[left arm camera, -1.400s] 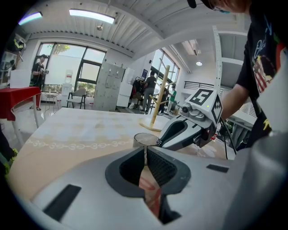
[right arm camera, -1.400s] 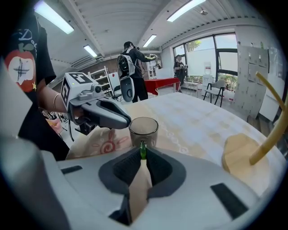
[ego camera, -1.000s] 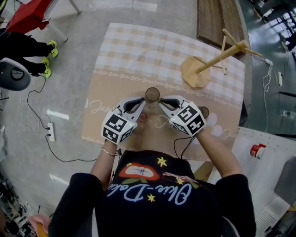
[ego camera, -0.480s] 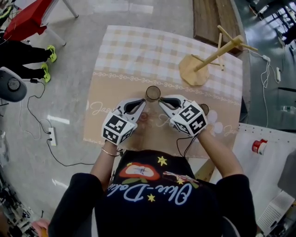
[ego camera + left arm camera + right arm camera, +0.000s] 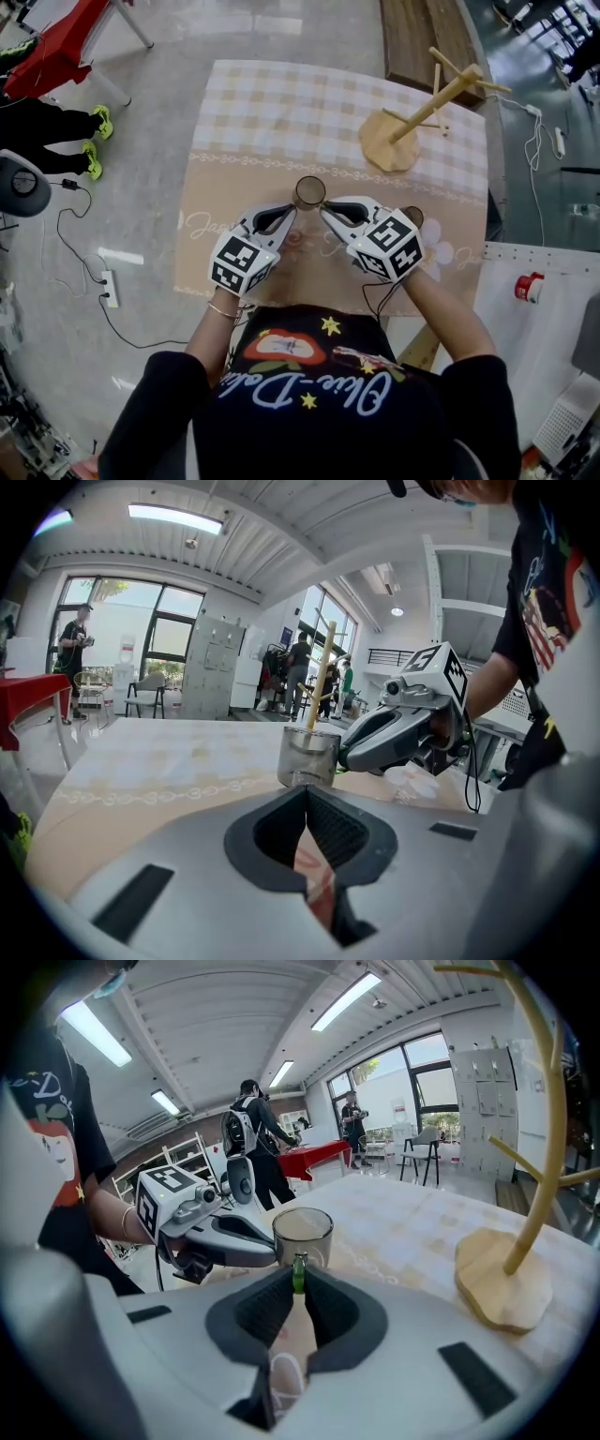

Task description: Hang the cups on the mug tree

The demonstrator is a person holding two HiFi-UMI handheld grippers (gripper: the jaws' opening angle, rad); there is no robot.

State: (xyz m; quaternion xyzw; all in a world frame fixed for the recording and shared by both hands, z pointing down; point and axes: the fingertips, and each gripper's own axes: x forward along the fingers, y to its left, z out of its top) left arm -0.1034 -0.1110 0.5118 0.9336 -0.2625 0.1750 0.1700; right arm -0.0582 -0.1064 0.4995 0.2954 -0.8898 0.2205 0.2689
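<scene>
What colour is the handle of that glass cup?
The handle is green; the cup is smoky grey. Best seen in the right gripper view.

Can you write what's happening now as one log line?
right gripper: shut on cup handle | left gripper: shut, empty | mug tree: no cups yet

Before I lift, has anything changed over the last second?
Nothing clear. The right gripper stays shut on the handle of the cup, the left gripper stays shut and empty by the cup, and the mug tree is where it was.
</scene>
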